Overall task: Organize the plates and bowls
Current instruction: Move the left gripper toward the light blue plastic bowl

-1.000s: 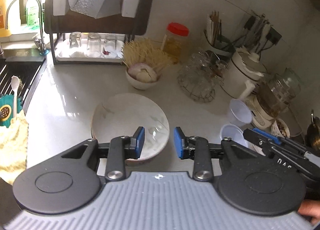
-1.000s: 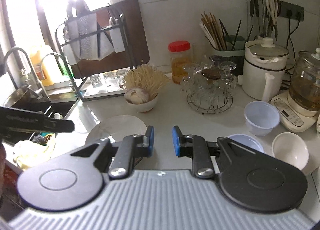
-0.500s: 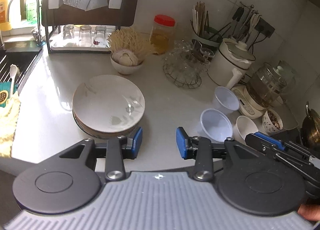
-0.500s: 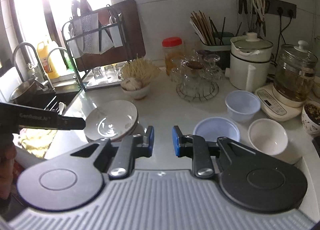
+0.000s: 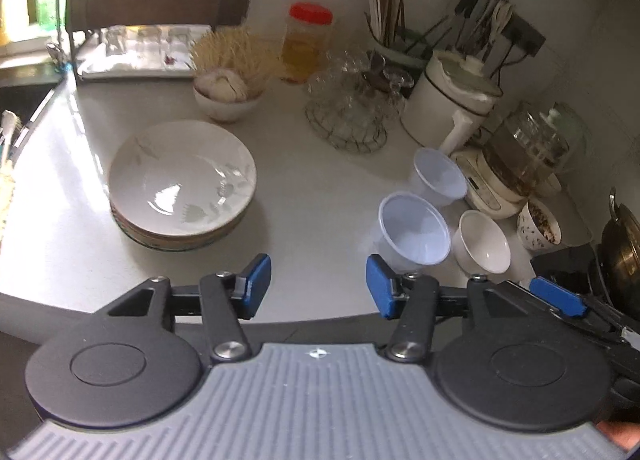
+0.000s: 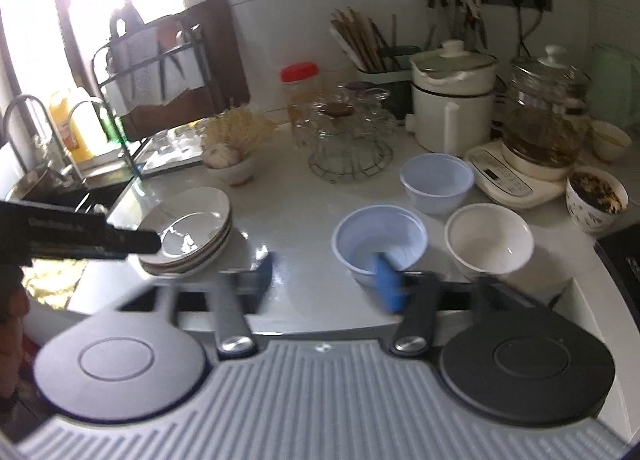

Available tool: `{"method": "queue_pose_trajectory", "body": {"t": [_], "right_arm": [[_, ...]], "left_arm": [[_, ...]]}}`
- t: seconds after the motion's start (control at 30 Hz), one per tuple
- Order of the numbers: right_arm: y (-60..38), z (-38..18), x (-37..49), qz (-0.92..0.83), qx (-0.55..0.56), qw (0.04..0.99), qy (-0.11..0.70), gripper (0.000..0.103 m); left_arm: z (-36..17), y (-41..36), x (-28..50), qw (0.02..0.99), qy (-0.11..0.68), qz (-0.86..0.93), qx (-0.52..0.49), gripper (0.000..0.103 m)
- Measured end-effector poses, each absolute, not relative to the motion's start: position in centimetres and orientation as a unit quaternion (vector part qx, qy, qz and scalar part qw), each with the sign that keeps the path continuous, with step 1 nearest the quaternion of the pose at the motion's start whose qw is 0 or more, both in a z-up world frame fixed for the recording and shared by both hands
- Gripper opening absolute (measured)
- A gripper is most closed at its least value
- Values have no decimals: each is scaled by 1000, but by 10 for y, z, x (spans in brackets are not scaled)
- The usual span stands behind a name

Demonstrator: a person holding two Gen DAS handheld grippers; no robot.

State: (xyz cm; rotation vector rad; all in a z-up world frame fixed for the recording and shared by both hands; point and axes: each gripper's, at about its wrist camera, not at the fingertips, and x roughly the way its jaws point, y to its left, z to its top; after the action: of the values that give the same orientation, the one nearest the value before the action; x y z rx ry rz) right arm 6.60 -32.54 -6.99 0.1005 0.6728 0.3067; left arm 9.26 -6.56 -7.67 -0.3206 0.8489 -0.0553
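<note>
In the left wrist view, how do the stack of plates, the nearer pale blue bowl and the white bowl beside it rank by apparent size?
1. Stack of plates, clearly largest.
2. Nearer pale blue bowl.
3. White bowl, only slightly smaller than the blue one; fisheye distortion near the edge makes this last ranking unsure.

Right claw (image 6: 326, 280) blurred; sink (image 5: 16, 100) (far left) cut off.

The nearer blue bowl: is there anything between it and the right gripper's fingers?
Nothing visible stands in the way. The right gripper, whose fingers have just been opening with nothing between them, hovers just in front of the nearer blue bowl. Only bare counter lies there. The white bowl stands beside it, to the right.
</note>
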Motion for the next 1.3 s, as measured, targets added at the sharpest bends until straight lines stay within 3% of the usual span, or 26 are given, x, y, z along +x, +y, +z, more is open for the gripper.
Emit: {"method": "queue_pose_trajectory", "body": {"t": [0.43,0.73,1.0,1.13,1.3], "right_arm": [[-366,-134,124,63,135,905,398,68],[-376,-168,170,50,181,891,413,53],[-373,-185,194,50,223,885,406,53],[-375,-193,199,31,240,884,400,53],[-376,-204,200,23,244,885,395,41]], "left_arm": [[-134,-91,191,877,440,-95,-170,61],[-179,-116,250,860,452,-137,-192,60],[-200,-124,275,854,450,-163,-203,60],[-208,-133,275,866,433,-181,-172,55],[-216,-136,274,866,430,-189,-169,46]]}}
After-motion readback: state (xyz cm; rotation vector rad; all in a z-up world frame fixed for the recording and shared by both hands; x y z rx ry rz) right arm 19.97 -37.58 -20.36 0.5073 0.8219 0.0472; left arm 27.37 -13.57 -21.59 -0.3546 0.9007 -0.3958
